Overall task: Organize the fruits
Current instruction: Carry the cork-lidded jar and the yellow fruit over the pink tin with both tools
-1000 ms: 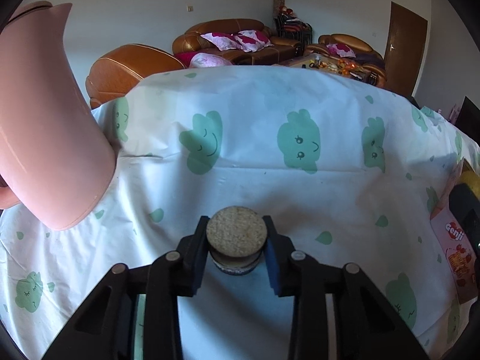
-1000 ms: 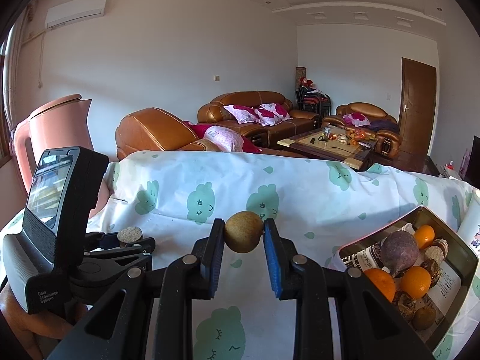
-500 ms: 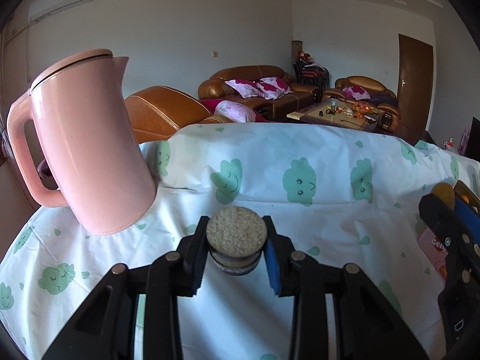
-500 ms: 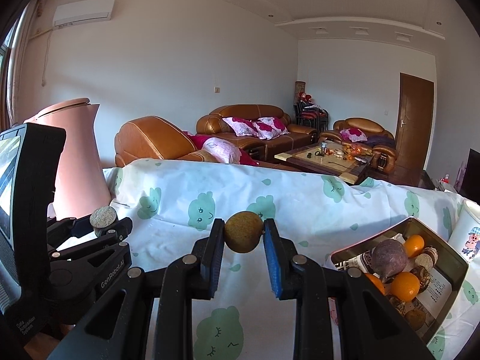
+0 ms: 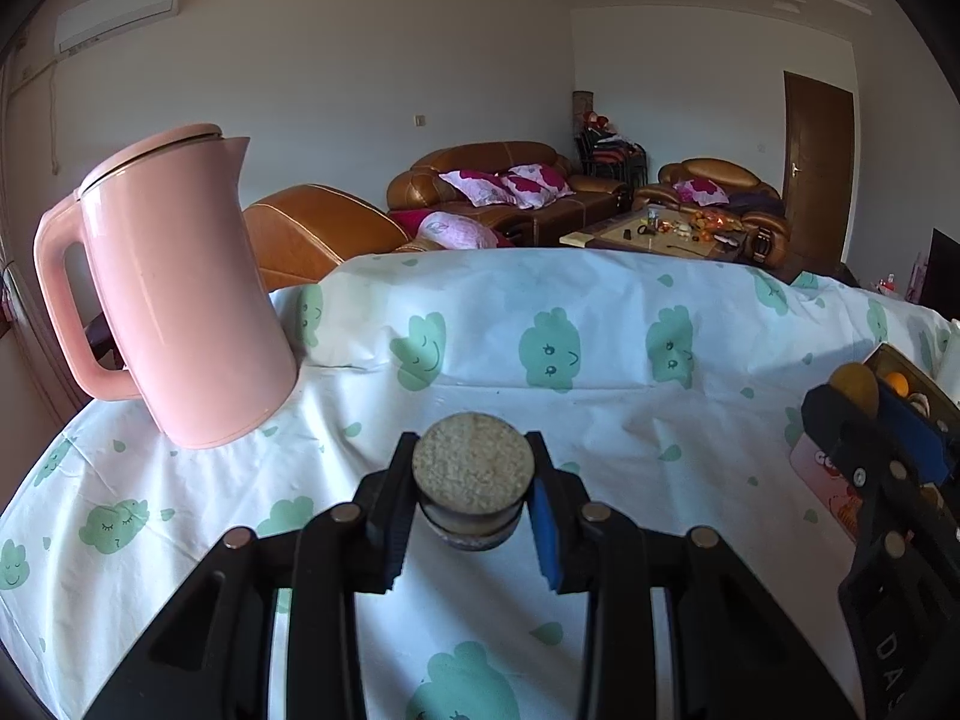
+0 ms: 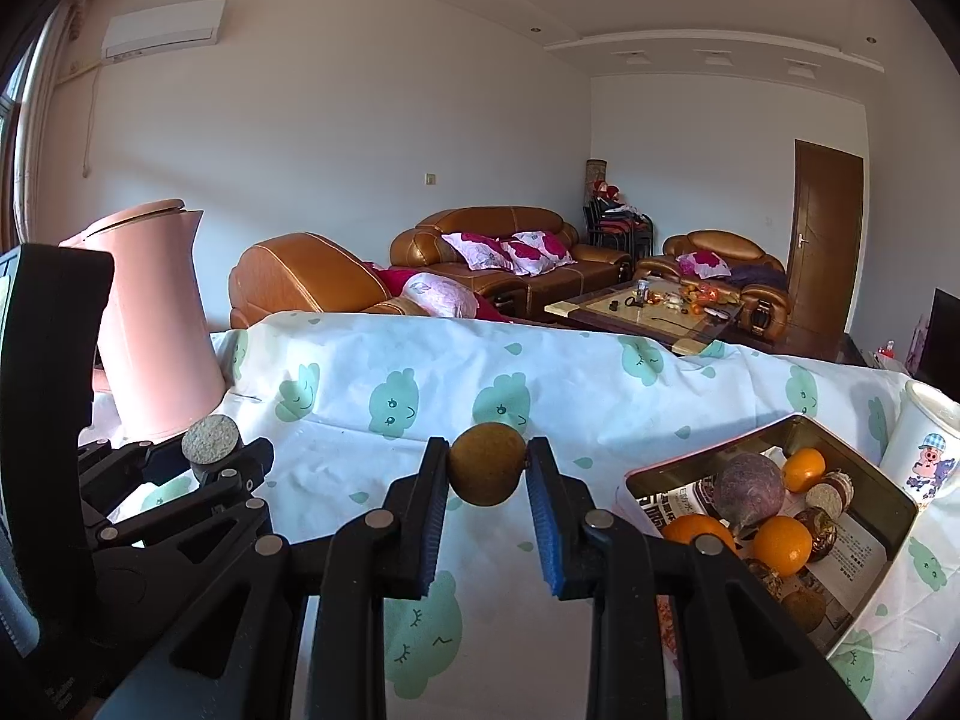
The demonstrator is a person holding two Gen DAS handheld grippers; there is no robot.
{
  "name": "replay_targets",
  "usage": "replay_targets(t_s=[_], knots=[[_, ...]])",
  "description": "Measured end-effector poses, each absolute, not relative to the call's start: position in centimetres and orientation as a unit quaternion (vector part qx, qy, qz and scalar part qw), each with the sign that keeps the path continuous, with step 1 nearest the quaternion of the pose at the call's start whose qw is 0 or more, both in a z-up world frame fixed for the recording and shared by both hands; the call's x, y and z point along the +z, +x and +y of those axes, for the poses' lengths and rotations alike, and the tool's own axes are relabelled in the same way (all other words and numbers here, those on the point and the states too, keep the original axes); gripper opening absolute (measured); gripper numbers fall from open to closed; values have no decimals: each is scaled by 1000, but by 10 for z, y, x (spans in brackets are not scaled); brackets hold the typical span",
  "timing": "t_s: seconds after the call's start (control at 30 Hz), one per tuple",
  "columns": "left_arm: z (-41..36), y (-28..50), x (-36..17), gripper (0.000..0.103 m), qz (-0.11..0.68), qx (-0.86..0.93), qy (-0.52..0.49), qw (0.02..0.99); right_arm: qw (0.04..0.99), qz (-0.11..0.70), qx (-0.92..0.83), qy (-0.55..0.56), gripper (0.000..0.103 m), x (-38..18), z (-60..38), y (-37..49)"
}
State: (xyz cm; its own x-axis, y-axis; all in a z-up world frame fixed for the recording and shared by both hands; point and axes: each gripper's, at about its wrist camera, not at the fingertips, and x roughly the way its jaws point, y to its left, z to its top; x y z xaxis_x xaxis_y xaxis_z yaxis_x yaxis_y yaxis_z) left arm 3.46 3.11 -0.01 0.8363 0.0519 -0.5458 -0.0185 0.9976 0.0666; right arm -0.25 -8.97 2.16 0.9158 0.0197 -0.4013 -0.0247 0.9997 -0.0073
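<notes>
My left gripper (image 5: 473, 483) is shut on a dark chestnut-like fruit with a rough tan flat face (image 5: 473, 467), held above the tablecloth. It also shows at the left of the right wrist view (image 6: 211, 439). My right gripper (image 6: 487, 468) is shut on a round brown fruit (image 6: 487, 463), held above the cloth; it shows at the right edge of the left wrist view (image 5: 857, 385). A metal tin (image 6: 852, 450) at the right holds oranges (image 6: 781, 543), a purple fruit (image 6: 749, 487) and several brown fruits on newspaper.
A pink kettle (image 5: 174, 294) stands at the table's left. A white cartoon mug (image 6: 927, 444) stands right of the tin. The table wears a white cloth with green clouds (image 5: 540, 348). Sofas and a coffee table lie beyond.
Both grippers have risen and tilted up, still holding their fruits. The kettle now shows whole in the left wrist view, and the right gripper has come into that view.
</notes>
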Motion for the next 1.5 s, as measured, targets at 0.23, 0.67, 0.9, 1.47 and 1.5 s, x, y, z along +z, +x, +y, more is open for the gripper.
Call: replay_targets(t_s=[0.23,0.67,0.9,1.47,1.5], knots=[[18,20,1,36,279,13,31,960,978,207,15,-3,28,20,-97,-15],[-19,0,2,36,275,-8,45,960,980,201,6,-7,28,22,-129,-41],[-41,-5,3,36,274,-25,46,960,981,194,-9,-10,28,24,-154,-50],[-106,-15,23,36,239,-76,56,966,983,178,-50,6,28,33,-226,-63],[-110,-15,25,36,235,-78,58,967,983,178,-54,8,28,34,-231,-63]])
